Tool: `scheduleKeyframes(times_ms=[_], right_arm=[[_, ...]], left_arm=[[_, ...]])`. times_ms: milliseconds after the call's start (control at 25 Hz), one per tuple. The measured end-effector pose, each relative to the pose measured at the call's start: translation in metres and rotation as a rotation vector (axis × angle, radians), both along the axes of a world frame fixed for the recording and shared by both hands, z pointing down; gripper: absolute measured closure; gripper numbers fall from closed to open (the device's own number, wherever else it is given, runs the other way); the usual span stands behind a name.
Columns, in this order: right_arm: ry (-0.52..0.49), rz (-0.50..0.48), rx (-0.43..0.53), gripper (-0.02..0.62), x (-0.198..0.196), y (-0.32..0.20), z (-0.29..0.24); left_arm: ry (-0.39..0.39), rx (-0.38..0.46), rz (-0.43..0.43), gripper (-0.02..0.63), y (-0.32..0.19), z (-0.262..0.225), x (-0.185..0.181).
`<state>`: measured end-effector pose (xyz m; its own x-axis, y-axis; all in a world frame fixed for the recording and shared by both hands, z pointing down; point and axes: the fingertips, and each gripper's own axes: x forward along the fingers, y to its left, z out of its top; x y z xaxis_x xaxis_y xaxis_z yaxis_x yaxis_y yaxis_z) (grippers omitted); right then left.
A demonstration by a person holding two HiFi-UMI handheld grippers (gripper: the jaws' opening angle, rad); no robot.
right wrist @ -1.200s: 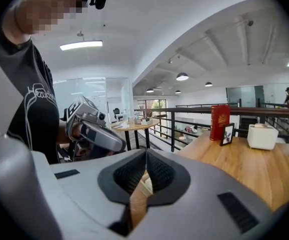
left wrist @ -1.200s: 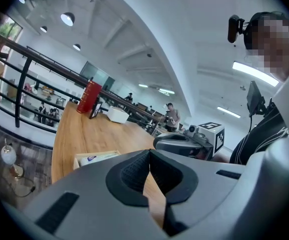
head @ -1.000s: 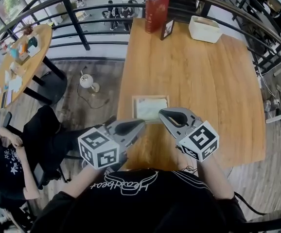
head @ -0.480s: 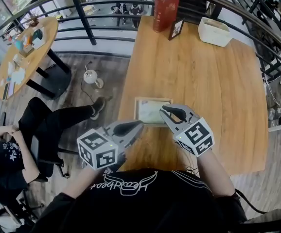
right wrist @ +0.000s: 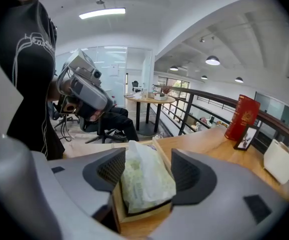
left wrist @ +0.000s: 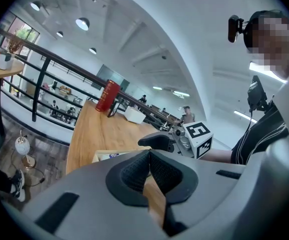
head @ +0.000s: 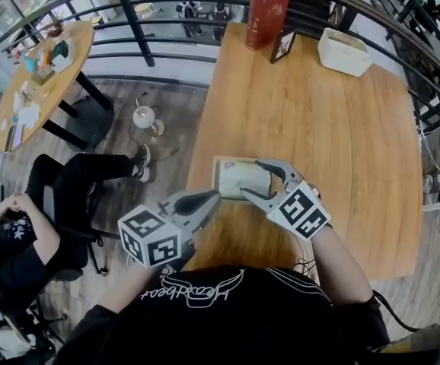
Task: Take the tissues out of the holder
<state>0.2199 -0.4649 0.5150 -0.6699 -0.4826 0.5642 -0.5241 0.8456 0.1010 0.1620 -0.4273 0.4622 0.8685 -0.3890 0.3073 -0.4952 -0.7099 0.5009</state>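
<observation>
1. Tissues (right wrist: 143, 181): a pale, crumpled wad in a thin clear wrap, seated in an open wooden holder (right wrist: 134, 219) and rising above its rim.
2. Location of holder: on the long wooden table (head: 342, 128), close to the edge nearest the wearer, towards the table's left side in the head view.
3. Right gripper (head: 253, 178): jaws have just been opening and now stand wide, reaching over the holder from its near right side.
4. Position relative to Right gripper: tissues directly between the two dark pads, one pad on each side of the wad, with the holder's near wall just below. No squeeze on the wad evident; contact with the wrap not determinable.
5. Left gripper (head: 209, 198): jaws closed tip to tip, nothing between them.
6. Position relative to Left gripper: holder just beyond and to the right of its tips in the head view, apart, no contact.
7. Far end of table: upright red book (head: 266, 15), small picture frame (head: 283, 46) leaning just beside it, white box (head: 344, 52) further right. All well apart from the holder.
8. Off the table, at the left of the head view: seated person (head: 22, 242) in dark clothes, with a round table (head: 41, 74) beyond.
</observation>
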Motion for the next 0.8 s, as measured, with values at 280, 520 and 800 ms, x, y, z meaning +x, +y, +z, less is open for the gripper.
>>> scheduleKeyframes(times_ms=[280, 520, 800], right_arm=[[0.089, -0.081, -0.053, 0.316, -0.006, -0.003, 0.022], [0.167, -0.147, -0.078, 0.311, -0.009, -0.007, 0.036], [0.227, -0.185, -0.157, 0.310, -0.010, -0.005, 0.056]], left_arm=[[0.006, -0.029, -0.025, 0.592, -0.004, 0.012, -0.006], [0.002, -0.038, -0.044, 0.592, -0.010, 0.018, -0.011], [0.000, -0.045, -0.063, 0.592, -0.016, 0.024, -0.017]])
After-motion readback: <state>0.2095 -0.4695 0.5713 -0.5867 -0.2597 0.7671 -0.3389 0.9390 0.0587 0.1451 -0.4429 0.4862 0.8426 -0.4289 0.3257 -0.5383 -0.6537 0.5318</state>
